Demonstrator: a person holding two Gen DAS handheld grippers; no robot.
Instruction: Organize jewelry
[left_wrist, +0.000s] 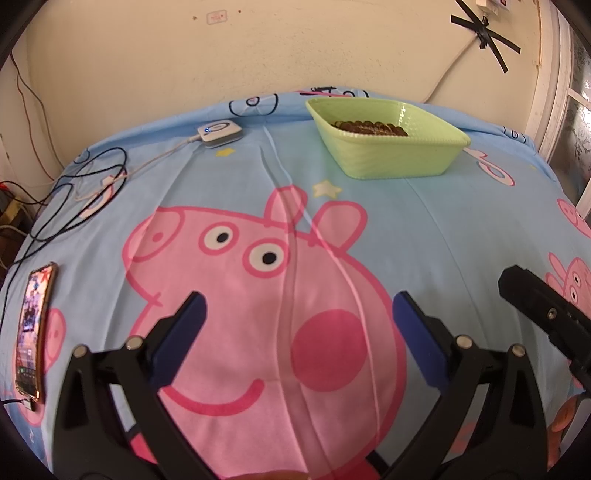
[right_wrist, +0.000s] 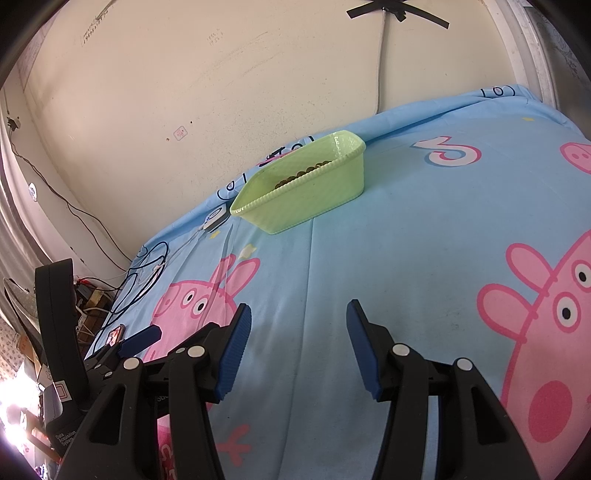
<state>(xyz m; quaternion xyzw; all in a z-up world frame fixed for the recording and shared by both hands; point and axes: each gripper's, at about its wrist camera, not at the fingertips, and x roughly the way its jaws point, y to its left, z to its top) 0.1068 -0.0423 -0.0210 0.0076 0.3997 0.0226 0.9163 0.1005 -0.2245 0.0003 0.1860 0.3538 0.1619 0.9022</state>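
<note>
A light green plastic basket (left_wrist: 391, 158) stands at the far side of the blue cartoon-pig sheet (left_wrist: 229, 192), with a brown beaded piece of jewelry (left_wrist: 369, 127) lying inside it. The basket also shows in the right wrist view (right_wrist: 306, 203), with the beads (right_wrist: 303, 172) just visible over its rim. My left gripper (left_wrist: 299, 310) is open and empty, low over the pink pig print, well short of the basket. My right gripper (right_wrist: 299, 325) is open and empty over bare sheet, short of the basket.
A phone (left_wrist: 33, 336) lies at the left edge of the sheet. A small white device (left_wrist: 219, 132) with a cable and tangled black wires (left_wrist: 77, 192) sits at the far left. A wall runs behind. The other gripper's black body (left_wrist: 543, 317) shows at right.
</note>
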